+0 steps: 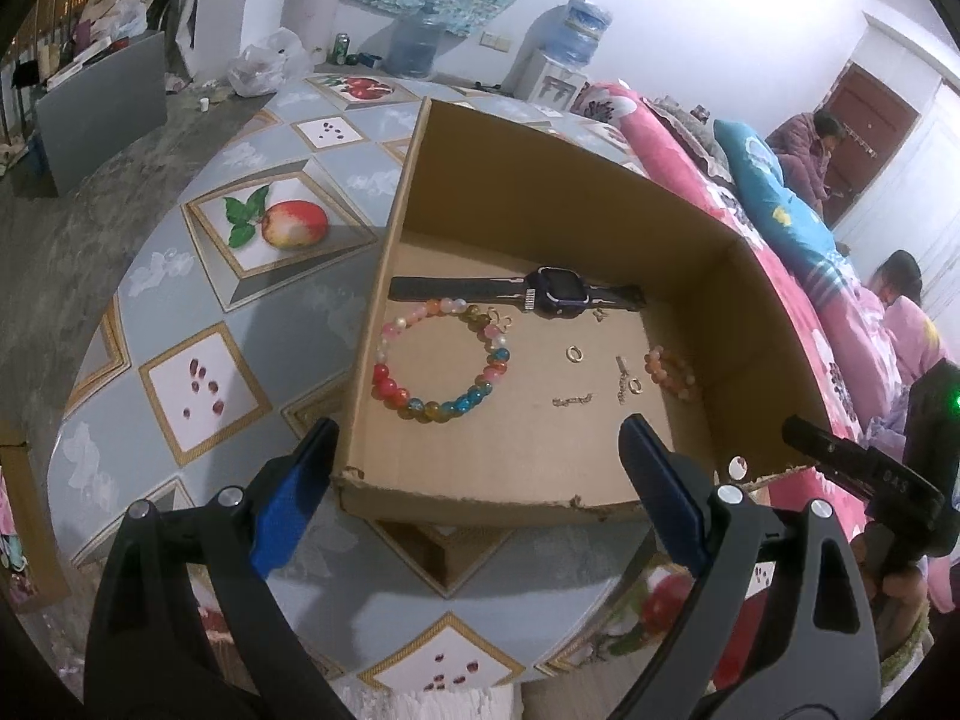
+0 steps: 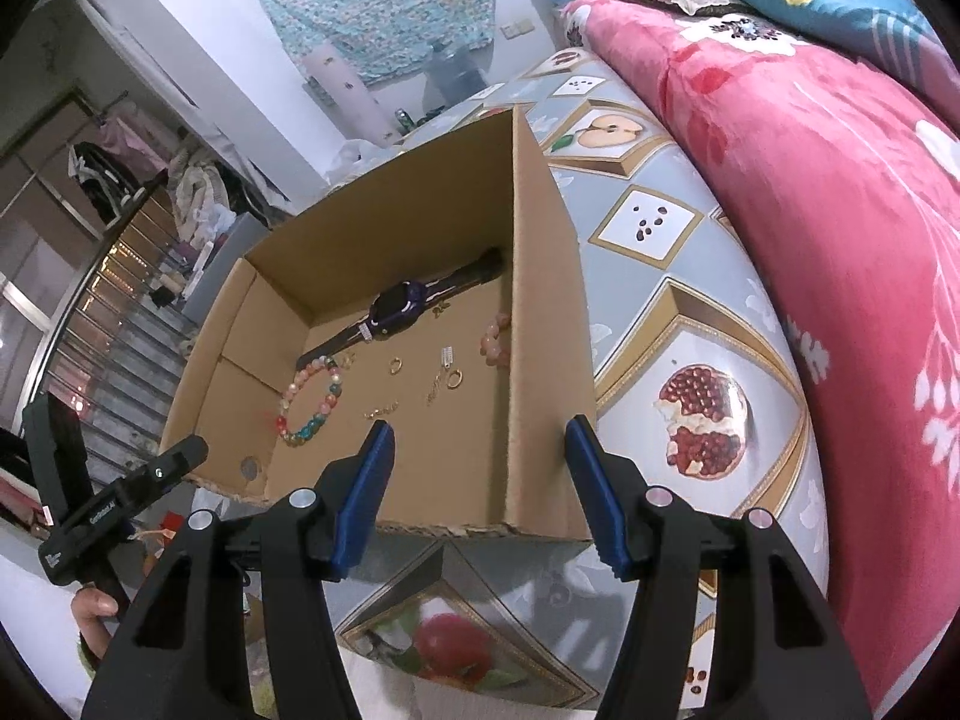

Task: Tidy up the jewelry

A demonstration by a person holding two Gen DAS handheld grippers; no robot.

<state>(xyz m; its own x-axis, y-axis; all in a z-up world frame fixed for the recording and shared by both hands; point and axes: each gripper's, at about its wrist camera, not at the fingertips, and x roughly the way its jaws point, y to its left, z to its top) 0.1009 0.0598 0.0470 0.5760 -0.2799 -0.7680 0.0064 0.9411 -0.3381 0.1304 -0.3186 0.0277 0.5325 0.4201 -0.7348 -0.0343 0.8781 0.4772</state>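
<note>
An open cardboard box [image 1: 558, 180] [image 2: 540, 312] stands on the table. Inside lie a dark smartwatch [image 1: 555, 291] [image 2: 393, 303], a multicoloured bead bracelet [image 1: 441, 357] [image 2: 309, 402], a small orange bead bracelet [image 1: 672, 372] [image 2: 497, 339], gold hoop earrings [image 1: 575, 353] [image 2: 454, 379] and small gold chains [image 1: 573, 401] [image 2: 381, 411]. My left gripper [image 1: 480, 468] is open and empty, spanning the box's near wall. My right gripper [image 2: 480, 468] is open and empty at the box's near right corner.
The table [image 1: 240, 300] has a grey fruit-print cover. A pink flowered quilt [image 2: 810, 192] lies on a bed to the right. The other handheld gripper shows at each view's edge [image 1: 864, 468] [image 2: 120, 498]. Two people sit at the far right [image 1: 816, 150].
</note>
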